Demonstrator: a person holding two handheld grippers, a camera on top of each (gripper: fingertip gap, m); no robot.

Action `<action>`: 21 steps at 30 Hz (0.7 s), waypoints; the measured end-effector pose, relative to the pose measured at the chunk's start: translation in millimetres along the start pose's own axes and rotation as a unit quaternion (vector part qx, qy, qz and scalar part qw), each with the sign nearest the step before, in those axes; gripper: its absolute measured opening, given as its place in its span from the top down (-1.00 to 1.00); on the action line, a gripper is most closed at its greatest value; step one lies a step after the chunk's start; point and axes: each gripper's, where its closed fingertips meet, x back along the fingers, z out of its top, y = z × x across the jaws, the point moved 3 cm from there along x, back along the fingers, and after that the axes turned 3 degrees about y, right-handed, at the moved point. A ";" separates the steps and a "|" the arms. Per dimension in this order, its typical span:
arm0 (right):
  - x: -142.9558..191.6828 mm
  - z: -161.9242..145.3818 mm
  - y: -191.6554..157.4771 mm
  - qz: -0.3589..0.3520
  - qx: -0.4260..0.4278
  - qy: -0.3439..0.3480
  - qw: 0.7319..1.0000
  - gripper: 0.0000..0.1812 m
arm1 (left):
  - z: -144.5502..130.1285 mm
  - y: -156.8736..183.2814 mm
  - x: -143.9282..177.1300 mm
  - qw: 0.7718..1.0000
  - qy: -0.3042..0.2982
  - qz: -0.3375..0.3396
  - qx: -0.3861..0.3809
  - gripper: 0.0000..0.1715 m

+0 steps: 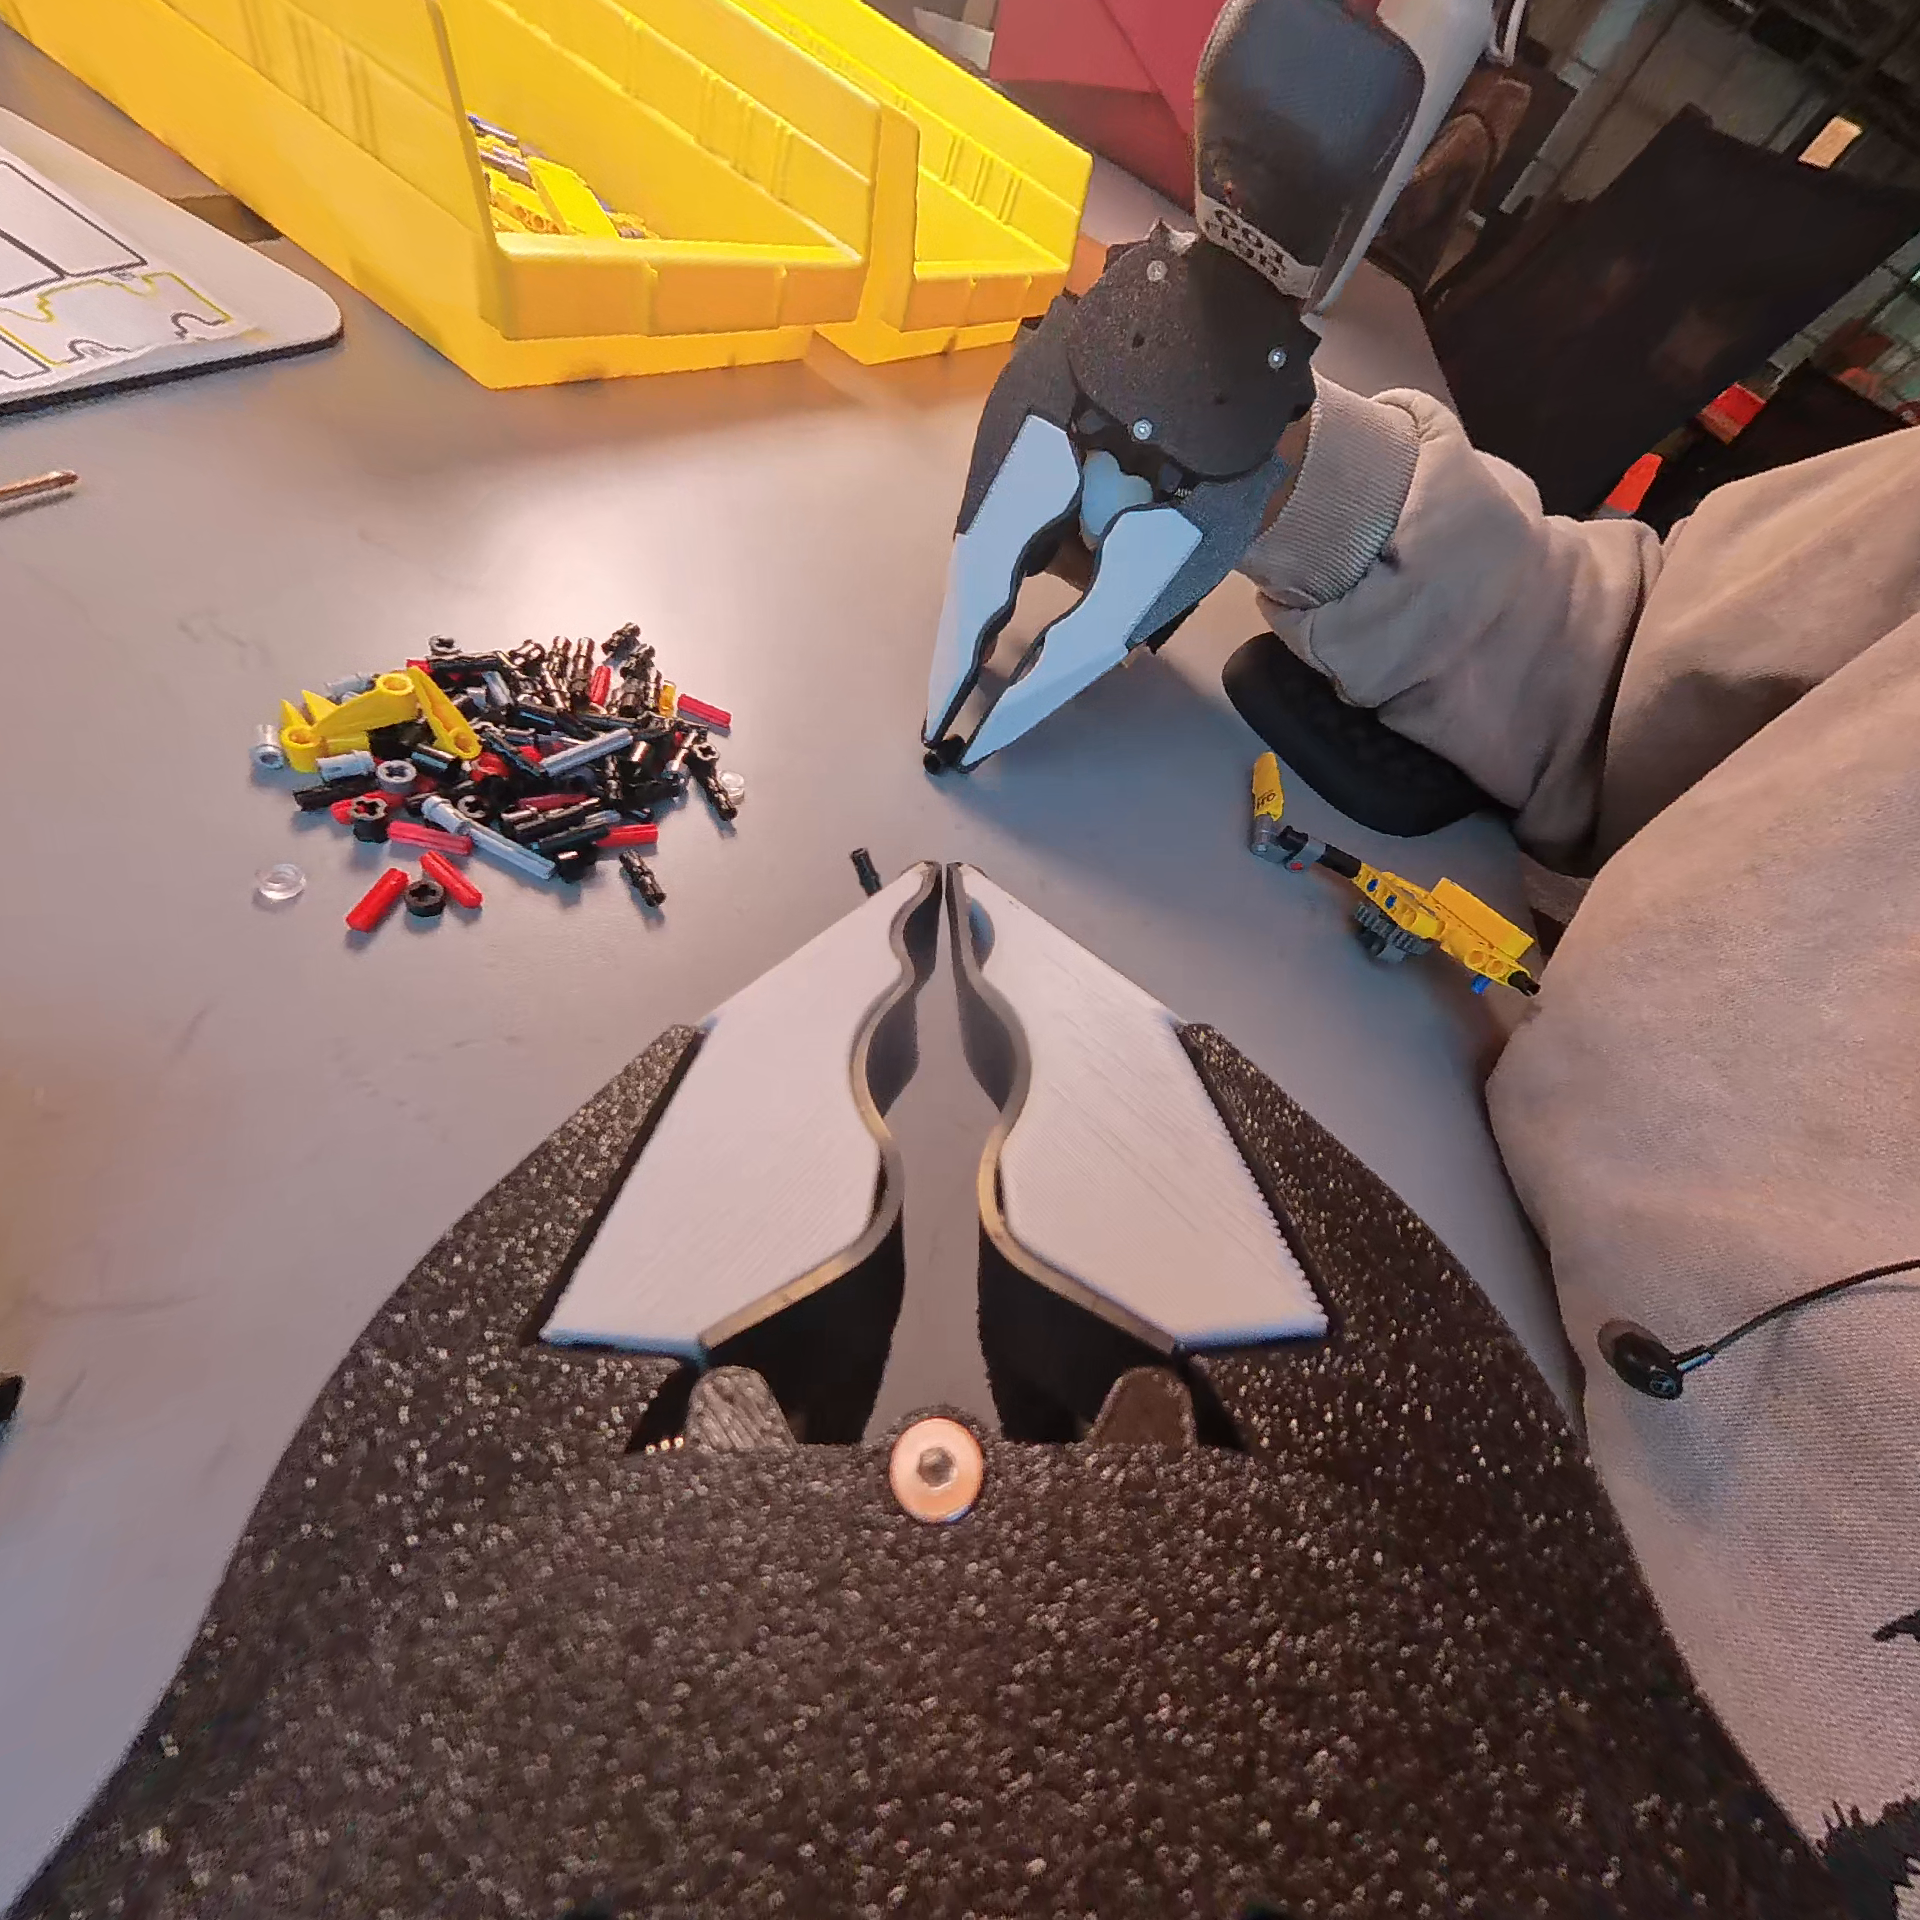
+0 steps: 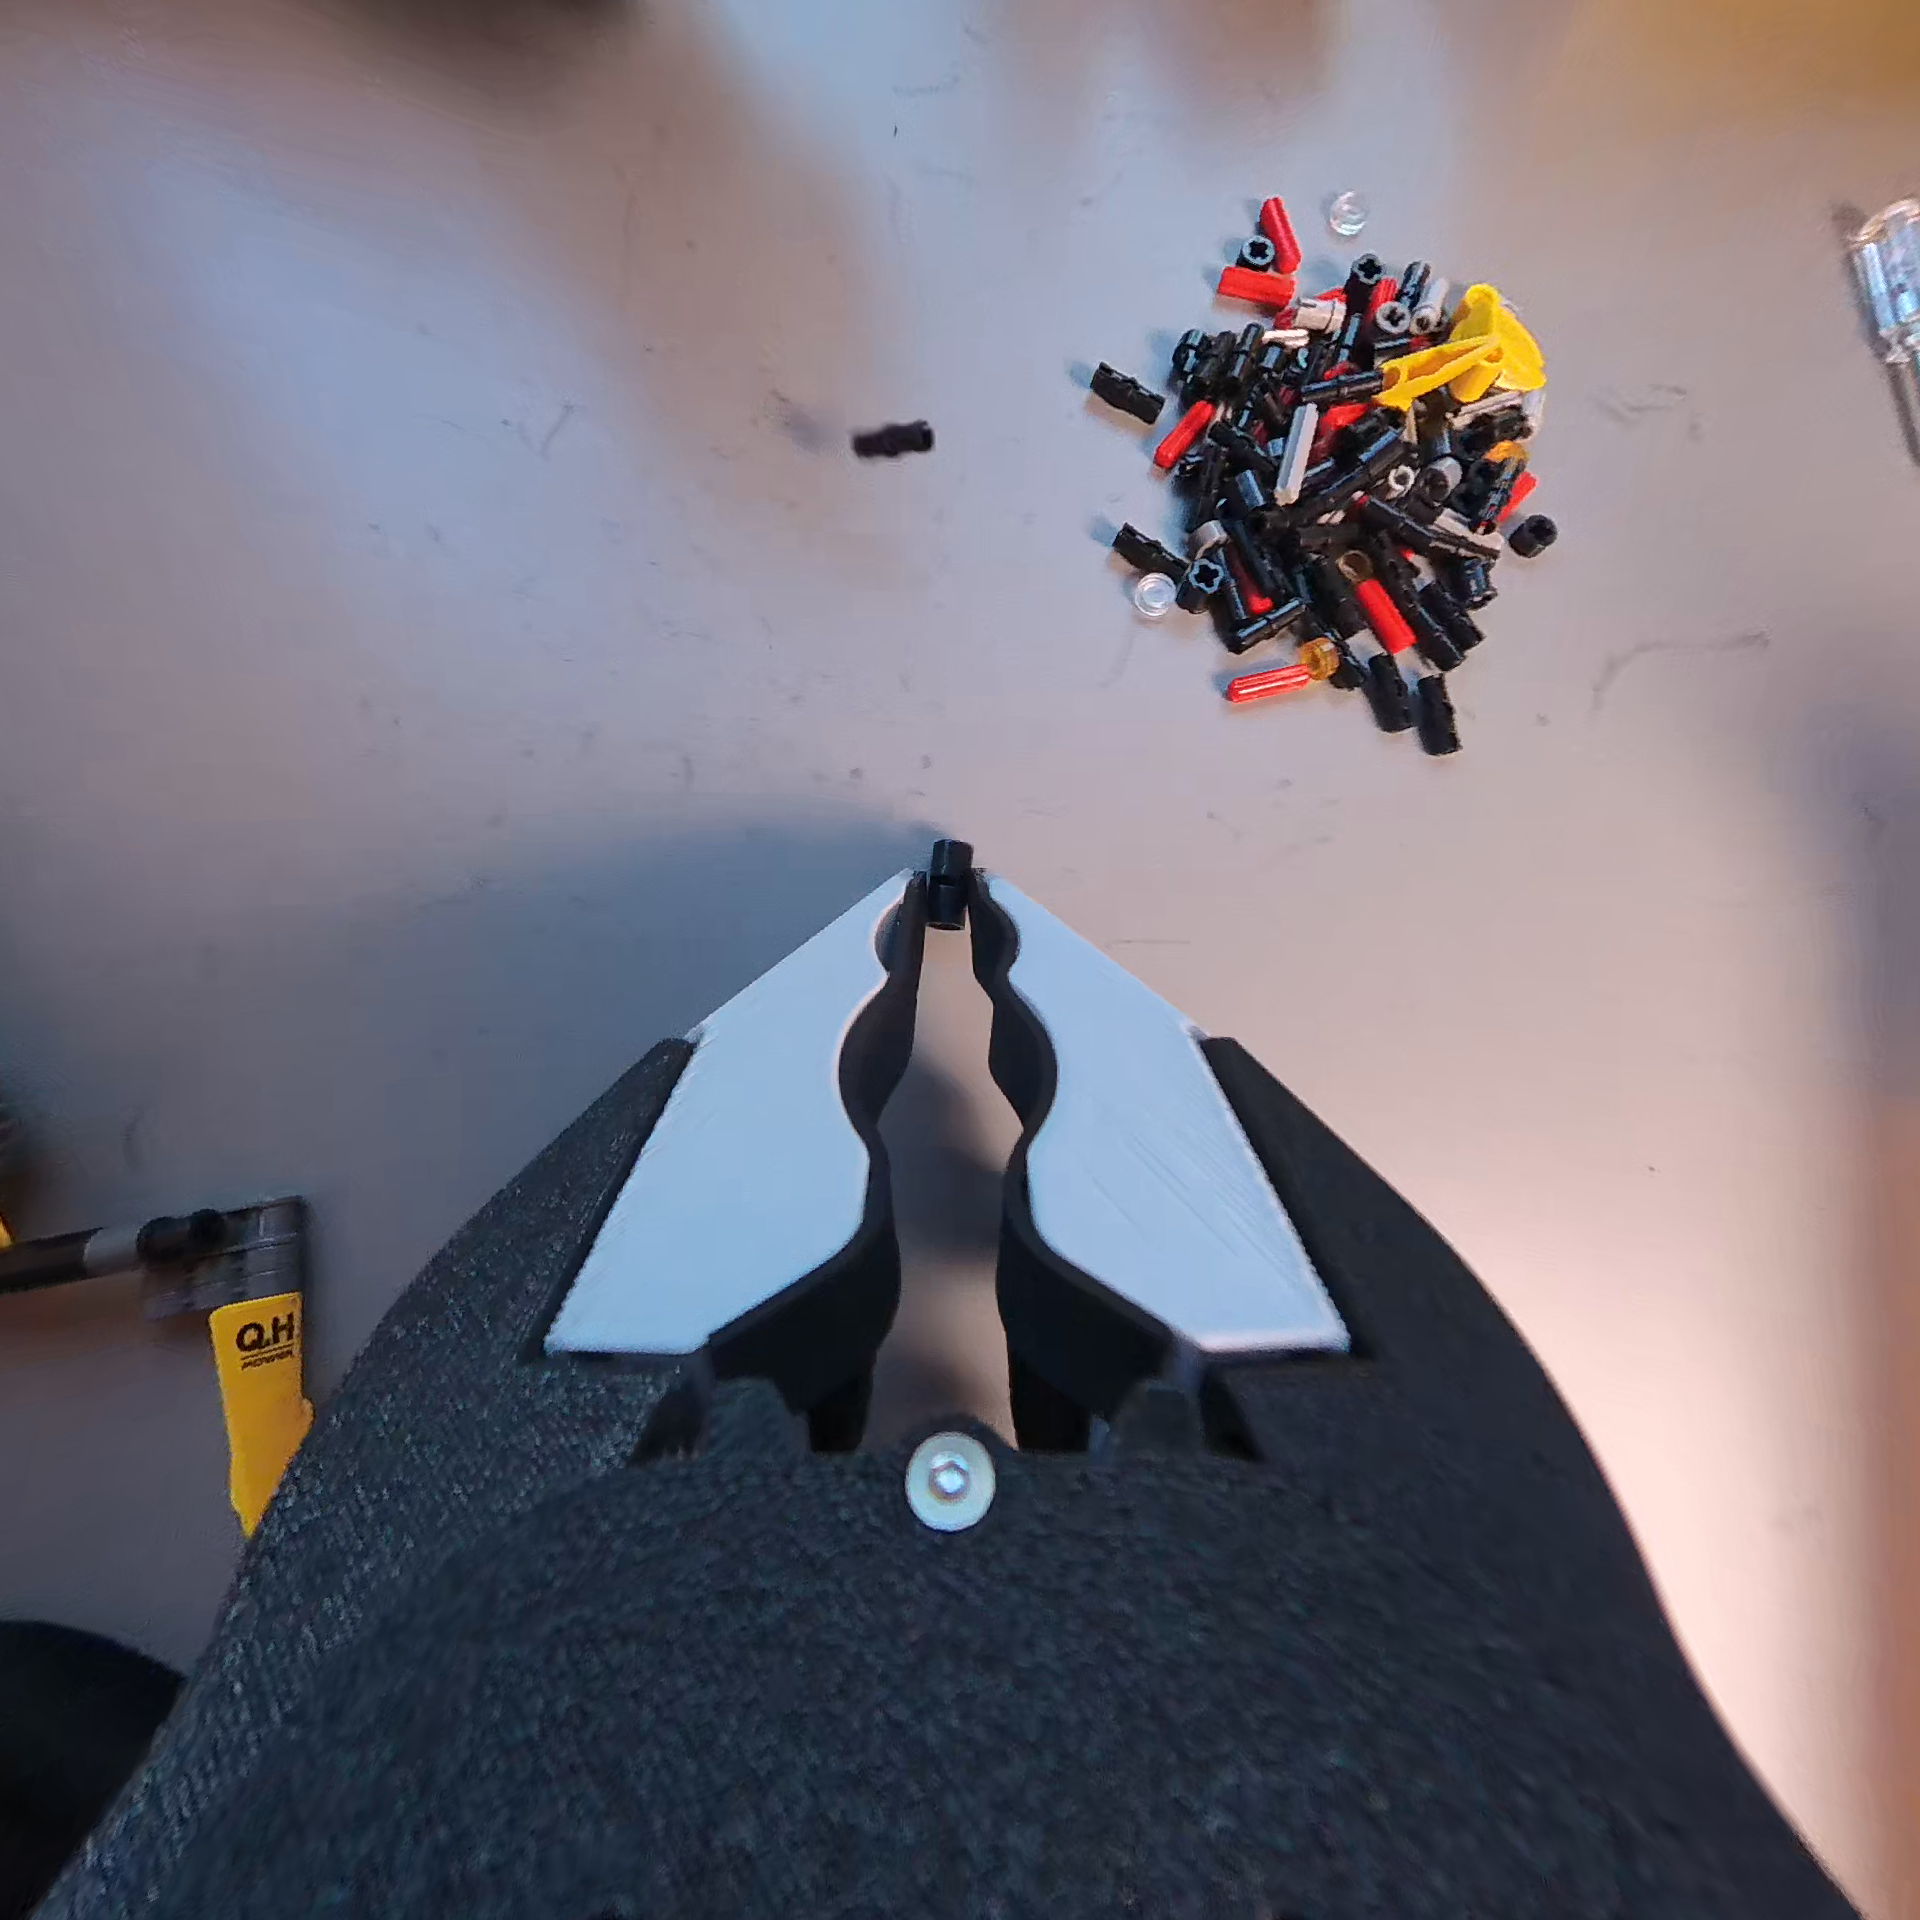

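My right gripper (image 2: 948,896) is shut on a small black pin (image 2: 948,883) that sticks out past its tips, just above the grey table. It also shows in the left wrist view (image 1: 951,750), tips down, with the pin (image 1: 936,760) at the table surface. My left gripper (image 1: 943,875) is shut with nothing between its fingers. A loose black pin (image 1: 864,869) lies just left of its tips and also shows in the right wrist view (image 2: 894,442). A pile of small black, red, grey and yellow parts (image 1: 488,758) (image 2: 1351,468) lies beside both grippers.
Two yellow bins (image 1: 665,281) stand at the back. A printed sheet on a mat (image 1: 114,301) lies at back left. A partly built yellow assembly (image 1: 1434,914) (image 2: 249,1351) lies near a person's beige sleeve (image 1: 1455,623). A clear item (image 2: 1891,281) sits at the right edge. About 12 cm separates my left fingertips from my right. The clear item (image 2: 1891,281) is about 25 cm from both grippers' fingertips.
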 end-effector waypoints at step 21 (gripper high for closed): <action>197.1 -32.8 204.9 -0.480 -0.141 0.087 0.861 0.91 | -17.8 -8.0 -14.8 0.994 -0.082 0.065 -0.041 0.60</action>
